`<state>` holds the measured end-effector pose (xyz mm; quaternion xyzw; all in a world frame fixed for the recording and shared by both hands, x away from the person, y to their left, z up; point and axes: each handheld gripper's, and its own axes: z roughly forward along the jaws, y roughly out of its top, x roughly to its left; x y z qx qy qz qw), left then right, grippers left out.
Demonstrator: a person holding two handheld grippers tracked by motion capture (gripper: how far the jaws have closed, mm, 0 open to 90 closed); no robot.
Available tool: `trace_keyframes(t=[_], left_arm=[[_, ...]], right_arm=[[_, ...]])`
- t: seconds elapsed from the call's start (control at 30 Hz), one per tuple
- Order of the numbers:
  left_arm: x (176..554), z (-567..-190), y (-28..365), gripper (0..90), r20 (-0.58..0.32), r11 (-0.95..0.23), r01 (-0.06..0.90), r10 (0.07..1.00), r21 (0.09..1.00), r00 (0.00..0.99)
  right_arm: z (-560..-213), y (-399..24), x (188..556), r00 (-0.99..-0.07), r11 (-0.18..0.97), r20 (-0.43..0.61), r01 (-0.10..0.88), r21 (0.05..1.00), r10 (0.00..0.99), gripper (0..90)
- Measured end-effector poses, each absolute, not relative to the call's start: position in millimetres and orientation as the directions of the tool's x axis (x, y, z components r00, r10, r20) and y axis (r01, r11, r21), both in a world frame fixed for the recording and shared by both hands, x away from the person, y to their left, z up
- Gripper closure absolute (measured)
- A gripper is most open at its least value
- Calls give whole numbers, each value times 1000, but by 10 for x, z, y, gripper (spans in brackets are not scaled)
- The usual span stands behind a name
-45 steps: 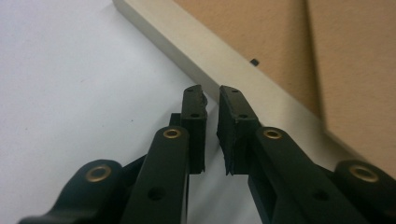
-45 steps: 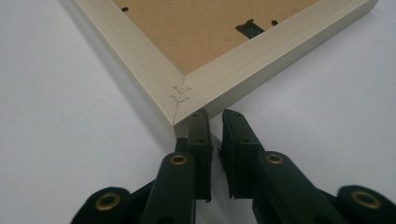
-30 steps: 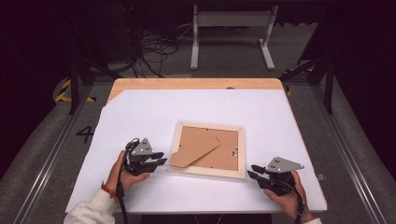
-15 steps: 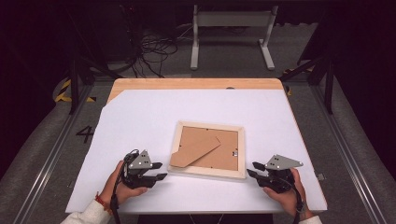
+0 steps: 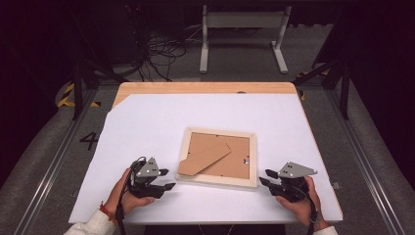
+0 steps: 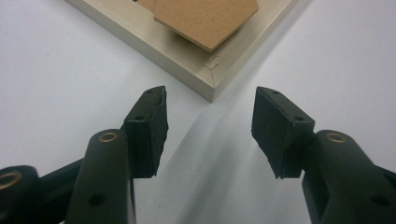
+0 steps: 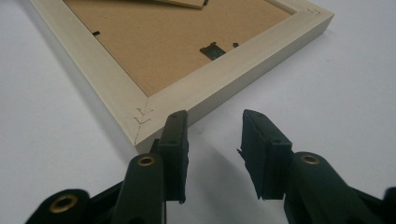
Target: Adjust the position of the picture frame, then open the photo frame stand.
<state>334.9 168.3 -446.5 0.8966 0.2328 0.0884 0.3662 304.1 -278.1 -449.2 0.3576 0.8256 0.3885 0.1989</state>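
High view: picture frame [image 5: 218,180] lies face-down, mid-tabletop [image 5: 147,117], between both claws. Left claw [image 5: 169,179] has just been opening, grasping nothing; right claw [image 5: 265,177] released too. Take opposite near corners (stand [image 5: 203,157] probably loose); lift evenly.

The left hand-held gripper [image 5: 166,179] is black, topped by a grey three-cornered plate with small dark holes, and a black cable trails from it. The right hand-held gripper [image 5: 266,177] looks the same. Each has two black jaws with ribbed pads, brass-ringed rivets and small screw holes. The person wears white sleeves [image 5: 93,226], a red band on the left wrist and a dark one on the right.
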Motion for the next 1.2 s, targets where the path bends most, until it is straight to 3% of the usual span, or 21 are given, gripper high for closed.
trace_keyframes(t=[0.4, 1.2], left_arm=[[3388, -4419, 1520, 375, -56, -619, 356, 449, 700, 892], [3465, -4401, 1367, 302, -99, -631, 379, 432, 676, 896]], right_arm=[[-4487, -2807, 2988, -664, 435, -45, 435, 788, 746, 594], [-4493, -2773, 2963, -667, 446, -55, 433, 783, 743, 528]])
